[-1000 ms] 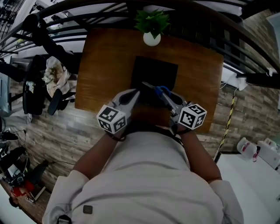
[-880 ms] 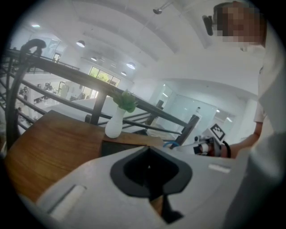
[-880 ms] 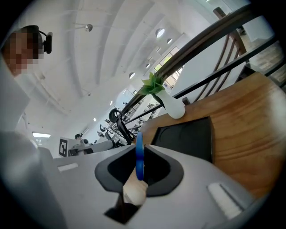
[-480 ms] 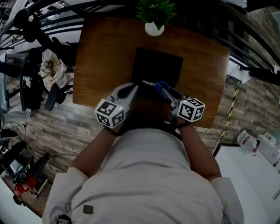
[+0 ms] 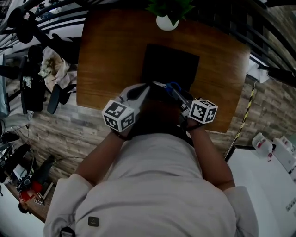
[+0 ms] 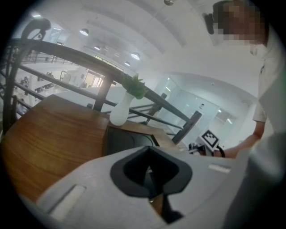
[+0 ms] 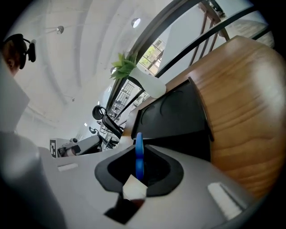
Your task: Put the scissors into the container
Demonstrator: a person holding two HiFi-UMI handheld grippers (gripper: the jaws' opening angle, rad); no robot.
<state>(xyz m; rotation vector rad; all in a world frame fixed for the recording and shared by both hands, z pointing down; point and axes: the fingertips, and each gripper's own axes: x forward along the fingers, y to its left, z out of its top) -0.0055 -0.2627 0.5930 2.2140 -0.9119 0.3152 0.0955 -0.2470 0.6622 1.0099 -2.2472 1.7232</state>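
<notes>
Pinching blue-handled metal scissors (image 7: 139,156) by thin handle loop, right gripper (image 5: 180,98) hangs at near edge of black square plastic container (image 5: 171,65), frame middle. Left gripper (image 5: 146,88) pressed together, empty. Danger: scissors swing, hit rim, drop onto brown wooden table (image 5: 106,55).

Brown wood-grain counter (image 5: 111,55); matte black rectangular container (image 5: 171,65). Metal scissors w/ blue handles (image 7: 139,156). Light grey left gripper (image 6: 153,185) & right gripper (image 7: 134,185), blk/white square-pattern cubes. White round vase (image 5: 166,23), green leaves (image 5: 170,6).
</notes>
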